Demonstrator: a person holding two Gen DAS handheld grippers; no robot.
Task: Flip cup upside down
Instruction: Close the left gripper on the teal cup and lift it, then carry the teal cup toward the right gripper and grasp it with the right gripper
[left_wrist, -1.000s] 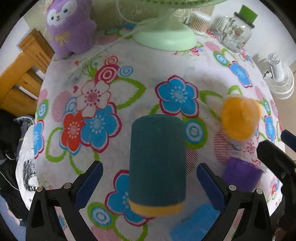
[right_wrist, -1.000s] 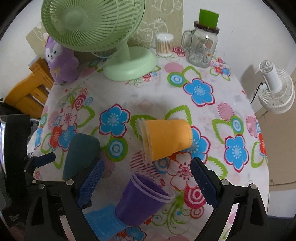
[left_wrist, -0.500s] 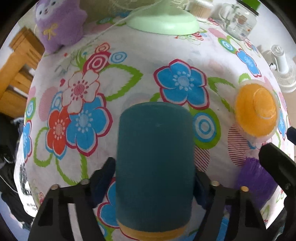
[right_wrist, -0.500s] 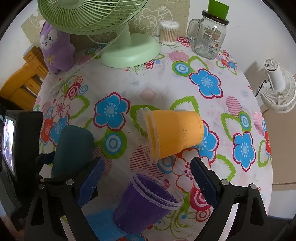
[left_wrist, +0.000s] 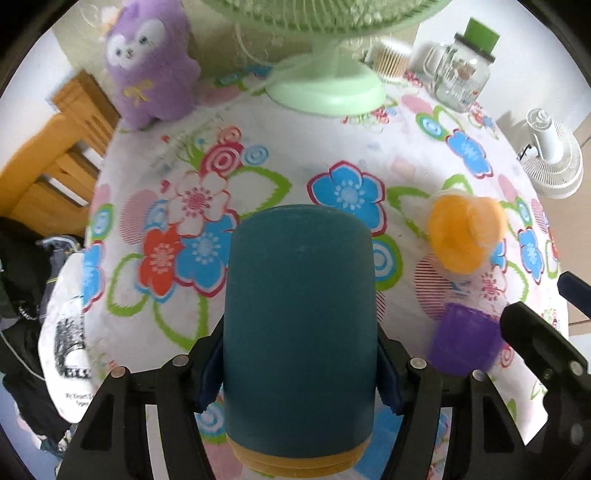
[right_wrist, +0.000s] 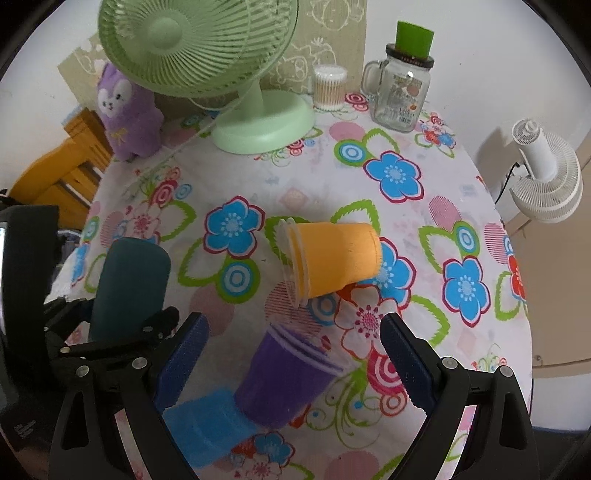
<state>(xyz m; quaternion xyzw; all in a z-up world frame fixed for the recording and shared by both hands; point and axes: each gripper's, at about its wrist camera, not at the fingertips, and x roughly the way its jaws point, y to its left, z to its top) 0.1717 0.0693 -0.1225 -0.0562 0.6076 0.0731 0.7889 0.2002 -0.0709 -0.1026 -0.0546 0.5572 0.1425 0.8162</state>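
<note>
With its blue pads pressed to both flanks, the left gripper (left_wrist: 299, 369) clamps the teal cup (left_wrist: 299, 332) low over the floral tablecloth (left_wrist: 258, 184), likely gripped mid-body for turning. Right gripper (right_wrist: 291, 354) hangs spread wide, empty, above the purple cup (right_wrist: 288, 376).

The left gripper (left_wrist: 299, 373) clamps the teal cup (left_wrist: 300, 332) — blue pads pressed on both sides. An orange cup (left_wrist: 463, 234) lies further right on the floral tablecloth (left_wrist: 280, 181).
</note>
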